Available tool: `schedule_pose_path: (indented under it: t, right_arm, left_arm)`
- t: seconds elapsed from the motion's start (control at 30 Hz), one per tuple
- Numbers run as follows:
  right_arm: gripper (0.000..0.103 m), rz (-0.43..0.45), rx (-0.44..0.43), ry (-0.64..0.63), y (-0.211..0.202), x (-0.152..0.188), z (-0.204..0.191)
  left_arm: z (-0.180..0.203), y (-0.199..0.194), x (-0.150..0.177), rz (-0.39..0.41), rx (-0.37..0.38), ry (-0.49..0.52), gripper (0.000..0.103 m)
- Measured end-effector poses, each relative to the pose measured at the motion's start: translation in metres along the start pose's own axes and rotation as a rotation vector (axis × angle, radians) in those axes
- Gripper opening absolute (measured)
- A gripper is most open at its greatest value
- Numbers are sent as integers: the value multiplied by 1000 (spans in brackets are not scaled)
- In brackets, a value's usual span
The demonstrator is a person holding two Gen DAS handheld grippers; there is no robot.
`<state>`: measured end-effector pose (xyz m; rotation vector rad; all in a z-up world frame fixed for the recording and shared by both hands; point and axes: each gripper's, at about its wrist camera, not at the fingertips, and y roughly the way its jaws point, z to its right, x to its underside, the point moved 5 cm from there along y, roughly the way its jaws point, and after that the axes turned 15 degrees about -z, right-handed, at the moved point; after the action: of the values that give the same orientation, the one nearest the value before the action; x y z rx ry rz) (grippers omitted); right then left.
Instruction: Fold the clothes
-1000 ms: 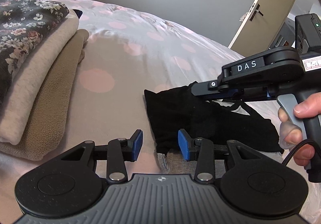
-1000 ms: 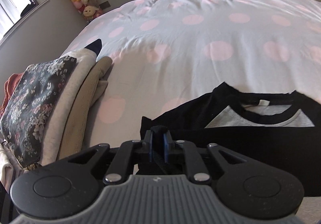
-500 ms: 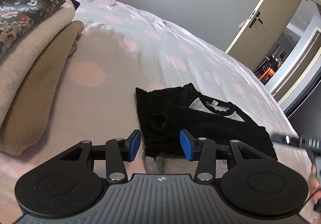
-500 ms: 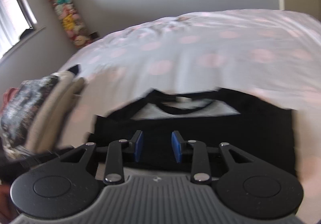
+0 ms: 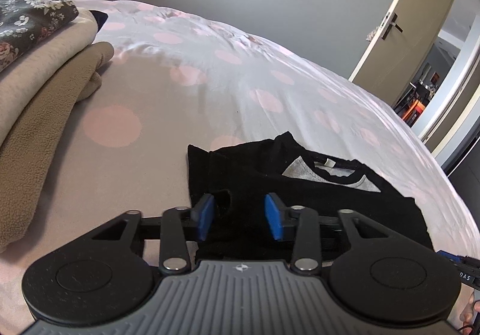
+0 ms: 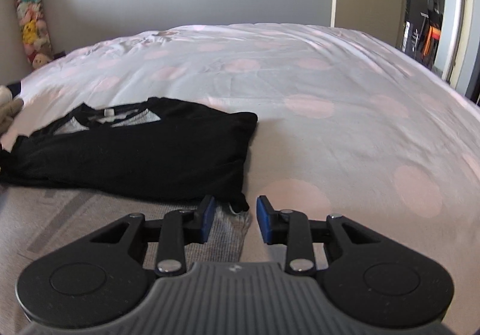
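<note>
The black-and-grey raglan top [image 5: 303,194] lay on the near part of the bed, partly folded: its black sleeves and sides were drawn in over the body, leaving a rough rectangle with the collar and a white neck label [image 6: 108,112] facing up at the far edge. A strip of the grey front [image 6: 228,233] showed beneath the black layer along the near side (so the fold looked unfinished there).

The left gripper [image 5: 240,218] hung over the top's near left corner, its blue pads apart but closing, with black cloth lying between them and neither pad visibly pressing on it. The right gripper [image 6: 235,219] sat at the near right corner, pads spread, with the grey hem and a small black tip of fabric in the gap, nothing pinched. By the look of it both were set to take the near edge and carry it up toward the collar, which would be the last fold or close to it.

The garment rested on a pale duvet with pink dots [image 6: 330,101]. To the left stood a stack of folded clothes [image 5: 36,71]: a dark floral piece on top, cream and tan fleeces beneath, suggesting several items were done and this top was next for the pile. Beyond, a column of plush toys [image 6: 28,14] stood in the corner, and a door [image 5: 414,29] was open on the right.
</note>
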<state>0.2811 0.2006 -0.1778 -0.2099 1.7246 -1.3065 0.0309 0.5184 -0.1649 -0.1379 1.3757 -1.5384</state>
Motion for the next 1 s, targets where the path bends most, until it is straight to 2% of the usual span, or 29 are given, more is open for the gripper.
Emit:
schedule_pose_path:
  t: [0.07, 0.1, 0.2, 0.27, 0.4, 0.6, 0.67, 0.73, 0.77, 0.8, 0.87, 1.0]
  right_arm:
    - [33, -5, 18, -38, 6, 2, -4]
    - [33, 1, 27, -41, 8, 1, -3]
    - [11, 2, 17, 0, 10, -3, 6]
    - [10, -18, -16, 71, 9, -2, 16]
    - [10, -50, -62, 170, 15, 3, 31]
    - [11, -56, -95, 221, 12, 9, 36]
    - [12, -55, -81, 229, 4, 12, 39]
    - [22, -58, -52, 233, -6, 16, 43]
    - [25, -66, -64, 245, -12, 18, 47]
    - [32, -76, -80, 259, -18, 20, 50]
    - [32, -89, -138, 320, -28, 25, 55]
    - [42, -149, -196, 325, -46, 45, 46]
  left_arm:
    - [1, 4, 2, -7, -23, 18, 8]
    - [1, 6, 3, -10, -34, 25, 3]
    - [3, 5, 5, 1, -58, 58, 2]
    - [5, 3, 6, 2, -81, 77, 2]
    - [-1, 15, 13, -61, -144, 97, 2]
    - [-6, 11, 15, -59, -126, 107, 2]
    - [-5, 2, 17, -68, -140, 122, 4]
    - [-4, -8, 20, -77, -154, 138, 5]
    - [-4, -14, 24, -93, -145, 135, 8]
    - [-4, -21, 28, -110, -129, 125, 13]
    - [-4, -33, 38, -139, -105, 109, 31]
    - [-7, -57, 57, -171, -97, 78, 42]
